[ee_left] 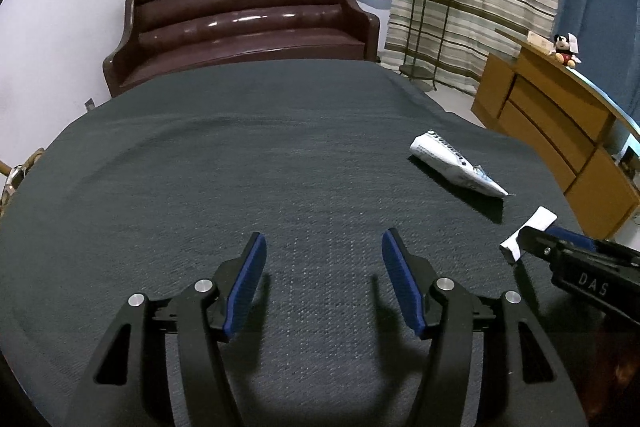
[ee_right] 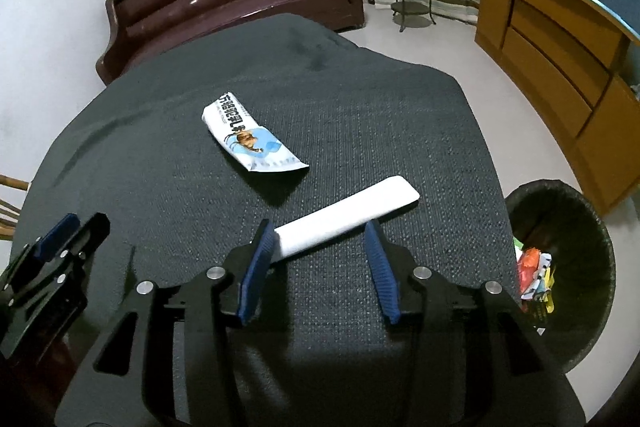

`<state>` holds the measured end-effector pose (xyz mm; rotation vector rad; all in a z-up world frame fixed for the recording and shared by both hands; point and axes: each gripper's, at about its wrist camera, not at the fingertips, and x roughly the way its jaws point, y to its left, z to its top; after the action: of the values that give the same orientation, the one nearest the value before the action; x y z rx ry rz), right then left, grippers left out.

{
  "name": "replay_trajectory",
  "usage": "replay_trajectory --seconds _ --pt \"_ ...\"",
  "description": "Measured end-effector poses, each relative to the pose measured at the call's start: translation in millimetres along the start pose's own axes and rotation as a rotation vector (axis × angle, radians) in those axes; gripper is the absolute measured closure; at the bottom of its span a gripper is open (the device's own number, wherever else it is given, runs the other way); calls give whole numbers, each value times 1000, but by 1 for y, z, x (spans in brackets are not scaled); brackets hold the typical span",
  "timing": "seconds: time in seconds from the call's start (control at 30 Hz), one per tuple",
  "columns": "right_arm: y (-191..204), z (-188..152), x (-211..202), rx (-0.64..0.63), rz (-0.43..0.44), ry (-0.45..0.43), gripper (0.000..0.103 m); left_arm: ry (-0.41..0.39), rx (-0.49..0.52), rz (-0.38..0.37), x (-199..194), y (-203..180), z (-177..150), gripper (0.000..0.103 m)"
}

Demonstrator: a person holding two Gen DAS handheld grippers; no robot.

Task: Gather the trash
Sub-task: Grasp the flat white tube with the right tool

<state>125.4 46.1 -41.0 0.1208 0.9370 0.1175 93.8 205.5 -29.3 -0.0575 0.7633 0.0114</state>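
Trash bin (ee_right: 592, 227) contents partly hidden by its rim.

Two black plastic two-finger grippers are seen. The left black plastic gripper (ee_left: 323, 247) is fitted with ribbed blue rubber pads (ee_left: 250, 283) on the inner faces of its fingers, and round silver bolt heads (ee_left: 203, 285) are set at the linkage pivots. Triangular cut-outs are moulded into the outer arms. The right black plastic gripper (ee_right: 320, 235) is built alike, with ribbed blue pads (ee_right: 380, 269) and silver bolt heads (ee_right: 421, 272). White "DAS" lettering (ee_left: 593, 285) is carried on its side.
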Motion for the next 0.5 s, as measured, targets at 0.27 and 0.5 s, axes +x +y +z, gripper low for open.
replay_trajectory --seconds 0.27,0.5 --pt "-6 -3 -4 54 11 15 56 3 -4 -5 1 4 1 44" --pt "-7 -5 -5 67 16 18 56 6 -12 -4 1 12 0 44"
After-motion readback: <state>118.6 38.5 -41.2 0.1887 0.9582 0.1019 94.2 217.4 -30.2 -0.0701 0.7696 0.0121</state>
